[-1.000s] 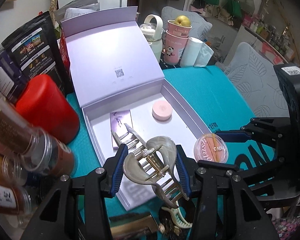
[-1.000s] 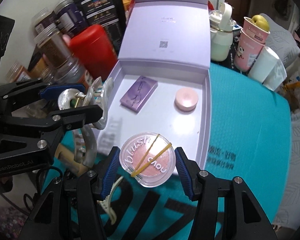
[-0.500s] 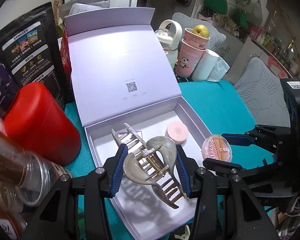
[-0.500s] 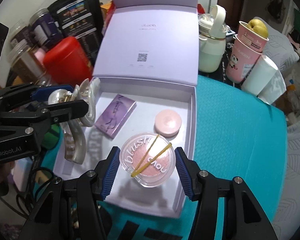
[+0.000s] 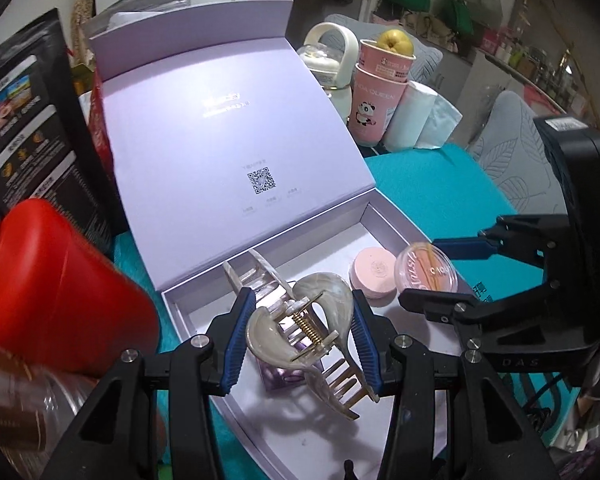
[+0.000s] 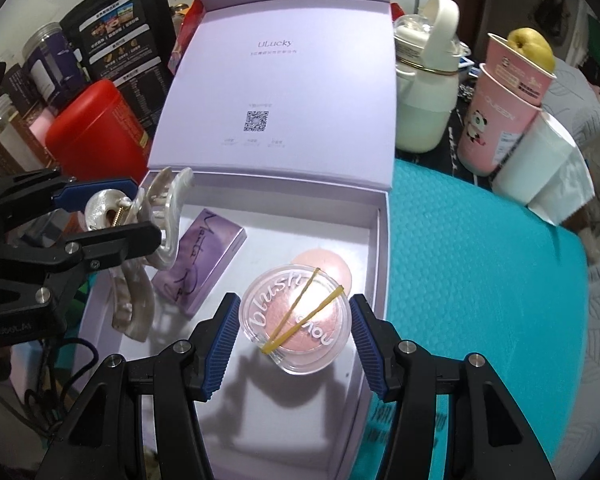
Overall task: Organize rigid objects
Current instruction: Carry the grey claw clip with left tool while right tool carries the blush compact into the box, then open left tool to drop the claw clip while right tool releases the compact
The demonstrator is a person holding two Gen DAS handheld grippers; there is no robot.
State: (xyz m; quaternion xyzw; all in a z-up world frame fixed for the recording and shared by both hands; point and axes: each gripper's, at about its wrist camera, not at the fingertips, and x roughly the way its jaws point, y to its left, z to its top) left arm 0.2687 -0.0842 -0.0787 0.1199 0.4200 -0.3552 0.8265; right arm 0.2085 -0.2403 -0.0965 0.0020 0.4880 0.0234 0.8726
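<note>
Open lilac box (image 6: 382, 240), lid printed "uLucky" above a QR code, on the teal counter (image 6: 480, 264): holds a purple case (image 6: 204, 258) at left and a pink round compact (image 6: 332, 266) at right. Left gripper (image 5: 302, 340), fingers clamped on a pearly hair claw (image 5: 300, 320), hangs over the box's near left. Right gripper (image 6: 292, 332), fingers clamped on a clear "blush" pot (image 6: 296, 316) crossed by a yellow band, hangs over its near right.
</note>
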